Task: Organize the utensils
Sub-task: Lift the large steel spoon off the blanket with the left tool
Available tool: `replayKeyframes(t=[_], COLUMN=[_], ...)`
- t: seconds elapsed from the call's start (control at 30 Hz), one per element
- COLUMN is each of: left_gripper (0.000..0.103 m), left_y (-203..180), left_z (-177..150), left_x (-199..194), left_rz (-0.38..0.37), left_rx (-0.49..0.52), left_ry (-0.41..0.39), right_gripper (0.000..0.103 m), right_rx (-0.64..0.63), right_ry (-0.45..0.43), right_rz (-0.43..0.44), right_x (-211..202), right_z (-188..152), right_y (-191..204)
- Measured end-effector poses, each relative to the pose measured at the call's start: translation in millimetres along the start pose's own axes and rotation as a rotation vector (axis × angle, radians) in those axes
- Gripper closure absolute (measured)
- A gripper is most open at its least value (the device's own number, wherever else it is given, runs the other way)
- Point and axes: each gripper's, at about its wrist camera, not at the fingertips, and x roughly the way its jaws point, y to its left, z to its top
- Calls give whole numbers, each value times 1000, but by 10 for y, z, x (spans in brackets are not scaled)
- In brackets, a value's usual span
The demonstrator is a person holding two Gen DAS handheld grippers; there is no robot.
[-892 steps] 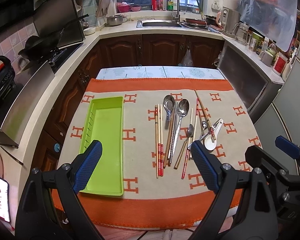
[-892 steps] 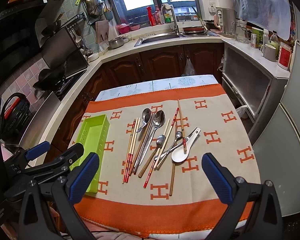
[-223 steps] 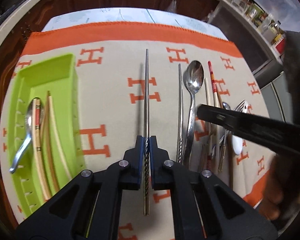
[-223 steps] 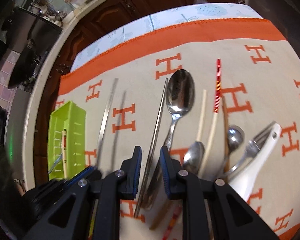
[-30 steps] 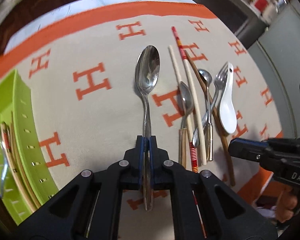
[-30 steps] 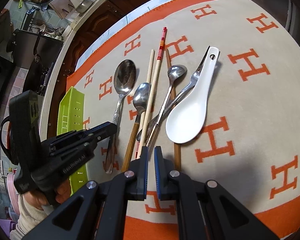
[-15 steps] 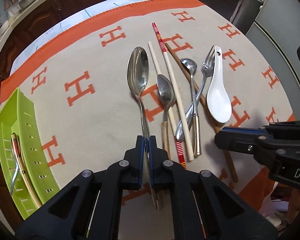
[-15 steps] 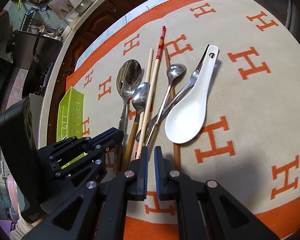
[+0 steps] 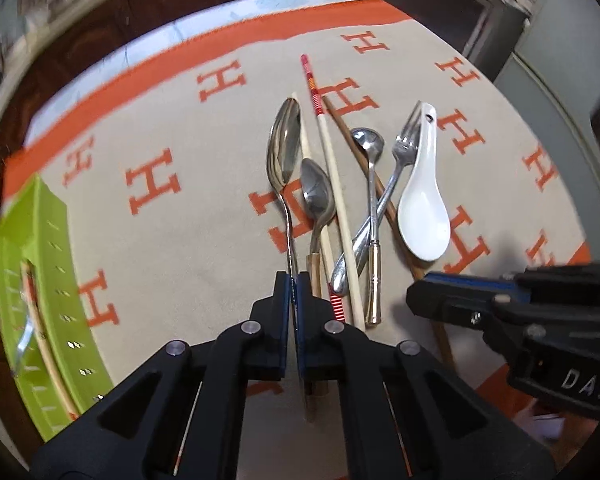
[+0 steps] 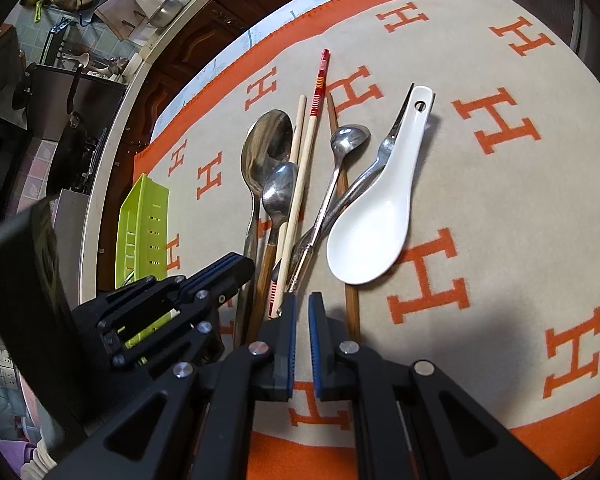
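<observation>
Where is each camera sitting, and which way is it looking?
Left wrist view: sits on the left hand-held gripper, looking forward and down at the table; its fingers pinch the big spoon; the right hand-held gripper shows at right.
Right wrist view: sits on the right hand-held gripper, looking the same way; a narrow gap shows between its fingers.
Both show the white spoon and green tray.

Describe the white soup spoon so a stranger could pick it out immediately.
Start at the beige cloth with orange H marks, then find the cluster of utensils in its middle. The white soup spoon lies at the cluster's right edge, overlapping a metal fork. It is the only white, ceramic-looking piece, with a hole in its handle.
</observation>
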Motion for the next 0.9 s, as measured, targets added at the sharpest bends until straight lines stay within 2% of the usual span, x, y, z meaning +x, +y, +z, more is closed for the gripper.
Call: replayKeyframes(t=[0.13, 0.3, 0.37, 0.47, 0.67, 0.9], left_gripper=[102, 102, 102, 102, 102, 103], left_y=[-33, 56, 92, 119, 107, 224], left_z=[-60, -69, -44, -46, -12, -65], left_x=[-17, -27, 26, 126, 166, 98], left_rz=[58, 0, -54, -62, -66, -98], left_rx=[50, 22, -5, -17, -19, -104], left_ry=[-7, 27, 61, 90, 78, 79], right_gripper=[97, 97, 97, 97, 97, 97], right_rx=[-5, 3, 2, -1, 1, -18], right_ry=[-5, -1, 1, -1, 0, 6], right_rz=[2, 10, 14, 15, 15, 13], right_x=[-23, -12, -8, -22, -15, 20], right_z=[-12, -7, -15, -16, -2, 72], right_y=[-5, -30, -28, -31, -30, 112])
